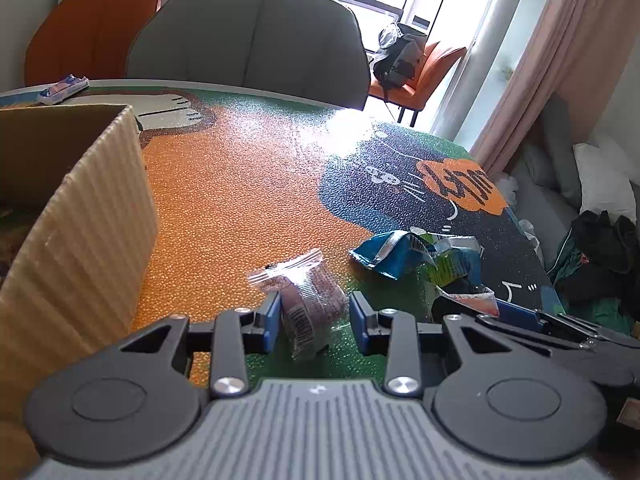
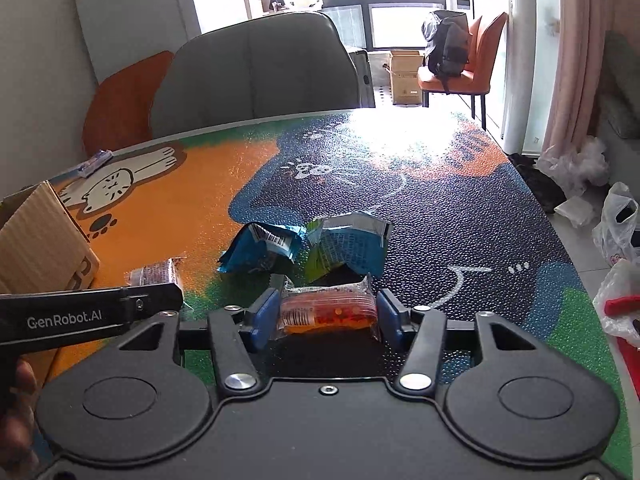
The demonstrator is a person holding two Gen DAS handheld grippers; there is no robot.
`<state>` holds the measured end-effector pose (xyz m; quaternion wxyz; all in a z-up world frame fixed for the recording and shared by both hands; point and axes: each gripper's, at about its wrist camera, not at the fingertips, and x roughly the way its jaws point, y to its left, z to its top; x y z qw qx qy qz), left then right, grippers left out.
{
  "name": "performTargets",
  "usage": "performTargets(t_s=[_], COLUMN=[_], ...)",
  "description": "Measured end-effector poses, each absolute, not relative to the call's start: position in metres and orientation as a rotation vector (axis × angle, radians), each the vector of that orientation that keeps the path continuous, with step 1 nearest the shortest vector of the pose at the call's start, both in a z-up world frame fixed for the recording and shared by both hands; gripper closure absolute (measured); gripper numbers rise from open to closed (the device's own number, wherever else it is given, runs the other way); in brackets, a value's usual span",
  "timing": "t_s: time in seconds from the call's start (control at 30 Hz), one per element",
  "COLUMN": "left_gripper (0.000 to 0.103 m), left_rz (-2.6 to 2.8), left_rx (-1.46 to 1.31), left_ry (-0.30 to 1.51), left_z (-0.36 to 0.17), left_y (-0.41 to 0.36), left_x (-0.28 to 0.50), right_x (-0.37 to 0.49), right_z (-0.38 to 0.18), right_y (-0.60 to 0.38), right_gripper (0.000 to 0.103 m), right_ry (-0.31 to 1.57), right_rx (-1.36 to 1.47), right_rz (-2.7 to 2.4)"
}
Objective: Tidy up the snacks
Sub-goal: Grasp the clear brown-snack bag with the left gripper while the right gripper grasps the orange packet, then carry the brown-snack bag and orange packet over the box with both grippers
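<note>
While open, tools (image 1: 314,320) (image 2: 326,314) astride snacks (image 1: 310,300) (image 2: 328,308).

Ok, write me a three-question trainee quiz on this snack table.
1. True or false: the cardboard box lies on the left gripper's side.
2. What lies between the right gripper's jaws? A) orange snack packet B) a banana C) a cup
3. How many blue-green snack bags lie crumpled beyond the right gripper?

Key: 1 true; 2 A; 3 two, the other just left of it.
</note>
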<state>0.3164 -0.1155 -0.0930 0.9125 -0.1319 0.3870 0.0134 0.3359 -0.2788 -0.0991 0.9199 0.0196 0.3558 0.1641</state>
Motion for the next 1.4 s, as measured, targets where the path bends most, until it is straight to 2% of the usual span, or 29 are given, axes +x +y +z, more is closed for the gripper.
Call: performTargets(t_s=[0.23, 0.53, 1.4], left_gripper=[0.068, 0.068, 0.069], left_rz=[0.013, -0.010, 0.008], left_rx=[-0.265, -0.247, -0.229], left_ry=[0.792, 0.742, 0.597], left_z=[-0.086, -0.060, 0.019], left_y=[-0.119, -0.121, -0.074], left_x=[0.306, 0.283, 0.206], right_x=[0.322, 0.297, 0.234], right_z=[-0.089, -0.055, 0.020], right_y=[-0.287, -0.289, -0.233], right_gripper=[0.056, 0.056, 0.056], right_ry=[0.743, 0.665, 0.490], right_rx=[0.086, 0.108, 0.090], right_rz=[0.355, 0.373, 0.462])
